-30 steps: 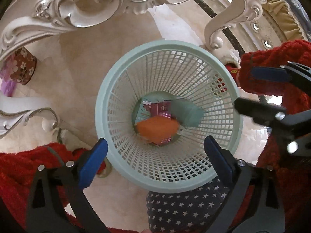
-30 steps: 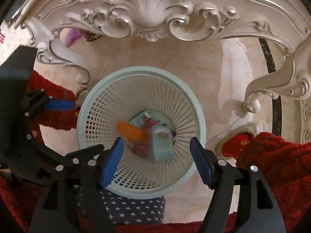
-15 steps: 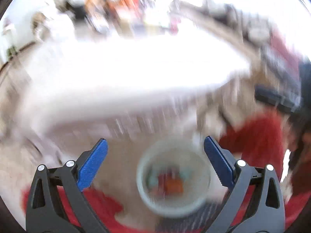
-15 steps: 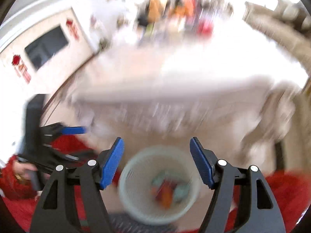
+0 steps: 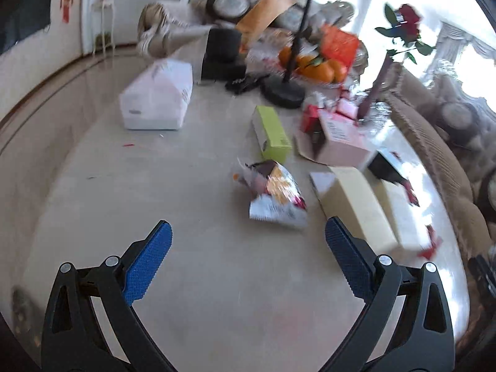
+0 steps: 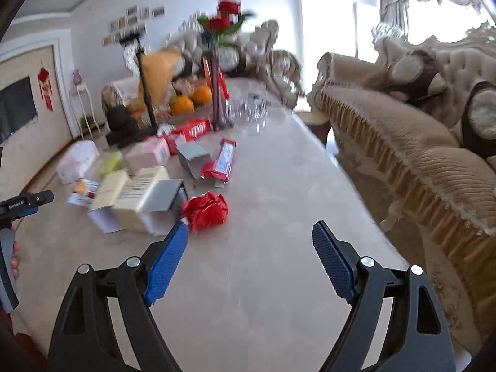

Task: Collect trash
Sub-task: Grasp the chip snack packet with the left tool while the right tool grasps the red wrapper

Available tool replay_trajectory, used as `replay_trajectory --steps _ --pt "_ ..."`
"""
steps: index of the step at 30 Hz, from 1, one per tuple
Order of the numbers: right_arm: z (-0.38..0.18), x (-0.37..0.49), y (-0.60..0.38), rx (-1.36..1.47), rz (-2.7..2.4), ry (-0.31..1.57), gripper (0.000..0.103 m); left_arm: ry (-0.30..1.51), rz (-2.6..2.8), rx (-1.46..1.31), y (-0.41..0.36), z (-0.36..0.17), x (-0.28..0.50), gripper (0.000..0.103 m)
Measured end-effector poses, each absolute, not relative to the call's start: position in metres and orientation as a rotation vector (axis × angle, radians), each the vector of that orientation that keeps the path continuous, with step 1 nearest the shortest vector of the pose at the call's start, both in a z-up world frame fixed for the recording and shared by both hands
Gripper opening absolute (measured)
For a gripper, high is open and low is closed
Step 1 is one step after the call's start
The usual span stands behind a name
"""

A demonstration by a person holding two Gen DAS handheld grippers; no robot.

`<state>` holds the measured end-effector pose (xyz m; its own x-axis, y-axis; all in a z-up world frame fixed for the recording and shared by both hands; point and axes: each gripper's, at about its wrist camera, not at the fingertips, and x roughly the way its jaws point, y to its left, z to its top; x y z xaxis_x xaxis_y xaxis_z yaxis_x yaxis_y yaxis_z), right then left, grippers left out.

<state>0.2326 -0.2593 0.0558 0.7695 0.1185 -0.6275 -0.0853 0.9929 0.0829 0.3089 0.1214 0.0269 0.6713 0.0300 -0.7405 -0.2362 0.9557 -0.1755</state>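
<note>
- Left wrist view: left gripper [image 5: 248, 260] jaws spread wide, nothing between them, hovering over the bare near part of the marble table [image 5: 155, 186].
- Right wrist view: right gripper [image 6: 249, 255] also wide open and empty, over the table, sofa [image 6: 418, 161] off to its right.
- Progress, judged from now only: no bin in either view, lots of litter left on the table, so collecting is far from finished; both tools free for a next pick.
- Nearest trash for the left: crumpled snack bag [image 5: 274, 195], lying flat just ahead and slightly right of centre, shiny foil, torn open, looks soft and empty.
- Nearest for the right: crumpled red wrapper [image 6: 206, 210], balled up, just ahead of the left fingertip, touching the cream box [image 6: 136, 198].
- Further: open cream box lying on its side, green box [image 5: 272, 133], pink box [image 5: 341, 138], red candy wrapper [image 6: 221, 161], grey carton [image 6: 193, 156].
- Far end: tissue pack [image 5: 158, 96], oranges [image 5: 313, 65], vase with roses [image 6: 217, 86], likely not trash.
- Slight motion blur, small scraps unclear.
</note>
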Motion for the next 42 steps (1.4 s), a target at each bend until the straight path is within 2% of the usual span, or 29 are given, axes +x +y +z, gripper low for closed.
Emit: replay_trajectory --steps 9,20,22,24,25,27,28,29,30,31,32,38,42 --pt "0.03 0.299 -0.231 0.056 0.193 0.816 0.079 0.83 0.198 -0.246 0.117 0.02 0.359 0.096" --pt "0.012 0.326 -0.218 0.059 0.201 0.925 0.078 0.9 0.323 -0.152 0.111 0.001 0.382 0.096" --pt "0.012 0.325 -0.215 0.042 0.212 0.925 0.075 0.899 0.311 -0.136 0.109 -0.001 0.381 0.096" --pt "0.012 0.324 -0.209 0.015 0.233 0.924 0.062 0.902 0.287 -0.169 0.111 -0.004 0.381 0.096" --pt "0.012 0.325 -0.206 0.008 0.244 0.925 0.059 0.91 0.279 -0.19 0.114 -0.006 0.381 0.096" --pt "0.014 0.324 -0.202 0.007 0.277 0.93 0.042 0.923 0.261 -0.233 0.119 -0.011 0.38 0.096" --pt "0.015 0.325 -0.2 0.004 0.279 0.93 0.041 0.918 0.257 -0.217 0.118 -0.01 0.379 0.096" --pt "0.015 0.325 -0.199 -0.003 0.277 0.927 0.04 0.919 0.246 -0.219 0.119 -0.01 0.378 0.094" --pt "0.015 0.324 -0.199 -0.003 0.279 0.923 0.039 0.915 0.242 -0.215 0.12 -0.011 0.377 0.084" --pt "0.015 0.323 -0.201 0.007 0.275 0.913 0.035 0.902 0.235 -0.204 0.122 -0.008 0.375 0.059" --pt "0.016 0.322 -0.204 0.016 0.261 0.904 0.035 0.893 0.225 -0.205 0.122 -0.008 0.376 0.051" --pt "0.025 0.312 -0.218 0.067 0.23 0.87 0.033 0.867 0.202 -0.2 0.124 0.002 0.366 0.048" --pt "0.041 0.289 -0.223 0.063 0.248 0.82 0.033 0.788 0.15 -0.174 0.121 0.027 0.333 0.048"
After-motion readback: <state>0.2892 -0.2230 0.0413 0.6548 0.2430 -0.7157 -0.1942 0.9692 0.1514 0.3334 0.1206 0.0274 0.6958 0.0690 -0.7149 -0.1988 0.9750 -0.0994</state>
